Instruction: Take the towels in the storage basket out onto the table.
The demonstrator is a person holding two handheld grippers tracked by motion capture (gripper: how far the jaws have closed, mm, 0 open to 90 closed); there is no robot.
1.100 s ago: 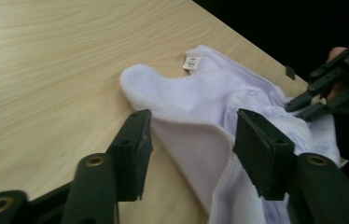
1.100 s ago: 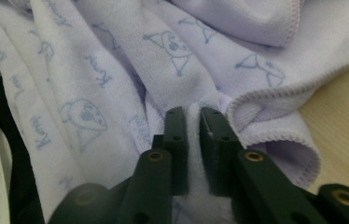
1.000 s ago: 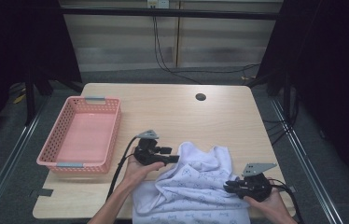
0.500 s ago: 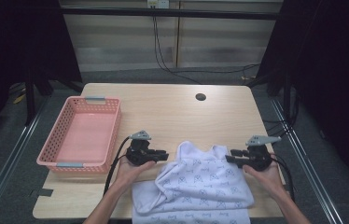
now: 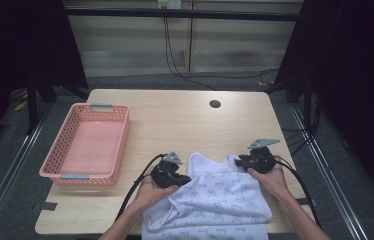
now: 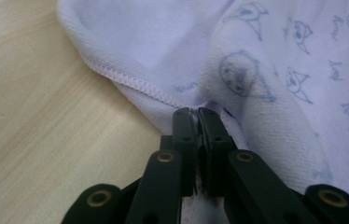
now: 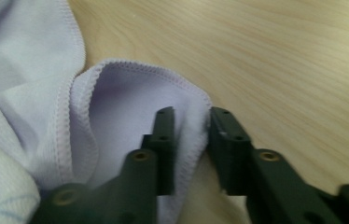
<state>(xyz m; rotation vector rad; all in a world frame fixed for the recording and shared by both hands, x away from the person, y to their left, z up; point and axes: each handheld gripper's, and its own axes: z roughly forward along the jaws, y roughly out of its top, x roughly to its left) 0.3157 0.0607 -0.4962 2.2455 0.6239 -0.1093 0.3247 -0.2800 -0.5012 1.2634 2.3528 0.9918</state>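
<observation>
A white garment with small blue prints (image 5: pixel 220 200) lies spread on the near part of the wooden table (image 5: pixel 185 125), hanging over the front edge. My left gripper (image 5: pixel 187 179) is at its left side, shut on a fold of the garment (image 6: pixel 280 70) beside the stitched hem, jaws pressed together (image 6: pixel 198 114). My right gripper (image 5: pixel 240 161) is at the far right corner. Its jaws (image 7: pixel 191 116) are closed on the hemmed edge of the garment (image 7: pixel 126 93), with cloth filling the gap between them.
An empty pink basket (image 5: pixel 64 140) stands at the table's left side. A dark round hole (image 5: pixel 215 104) sits near the far edge. Bare wood stretches between the garment and the far edge. Cables trail from both grippers toward the front.
My right gripper moved from the front right corner toward the far side, taking the garment's corner along. The left gripper slid slightly back toward the person. The garment now lies wider and flatter.
</observation>
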